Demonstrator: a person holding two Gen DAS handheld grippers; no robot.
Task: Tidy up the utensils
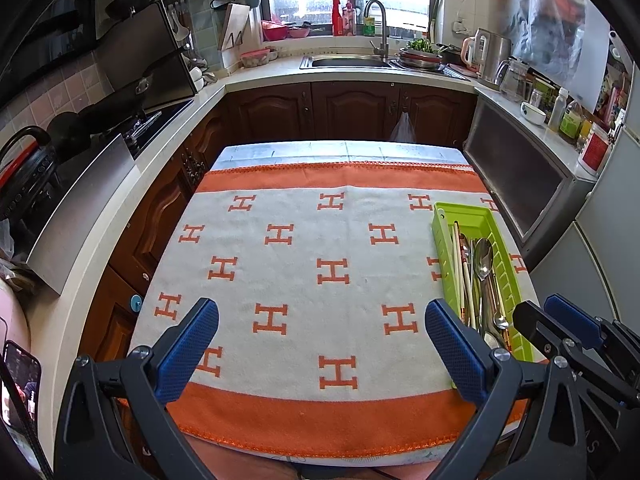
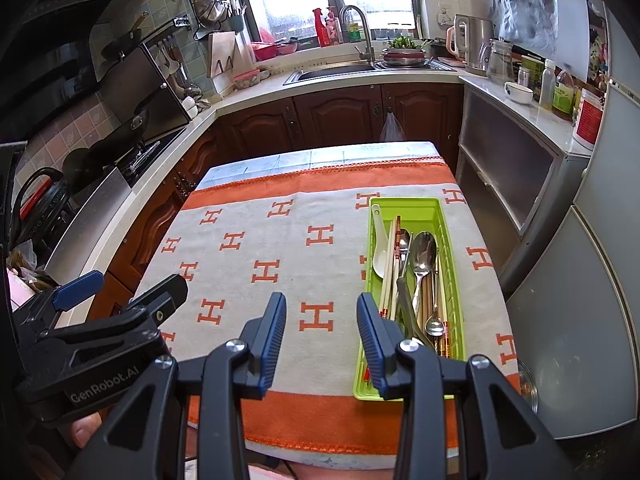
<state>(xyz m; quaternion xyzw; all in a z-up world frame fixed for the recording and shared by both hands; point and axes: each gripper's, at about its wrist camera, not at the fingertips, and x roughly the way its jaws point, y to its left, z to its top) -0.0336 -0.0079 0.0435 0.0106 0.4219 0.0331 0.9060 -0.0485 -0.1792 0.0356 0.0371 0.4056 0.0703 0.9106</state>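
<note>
Left gripper (image 1: pixel 322 344), fingers spread wide and holding nothing, above the bare orange-and-white cloth (image 1: pixel 304 248). Right gripper (image 2: pixel 321 338), fingers partly apart and likewise holding nothing, its right finger just beside the green tray (image 2: pixel 454 248). Spoons (image 2: pixel 424 256) and chopsticks (image 2: pixel 390 264) all lie inside the tray; no utensil shows loose on the counter, so the sorting appears essentially complete.

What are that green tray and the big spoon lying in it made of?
The green tray looks like moulded plastic: uniform bright colour, slotted walls, slightly glossy. The big spoon appears to be polished metal, probably stainless steel, since its bowl mirrors the window light.
</note>
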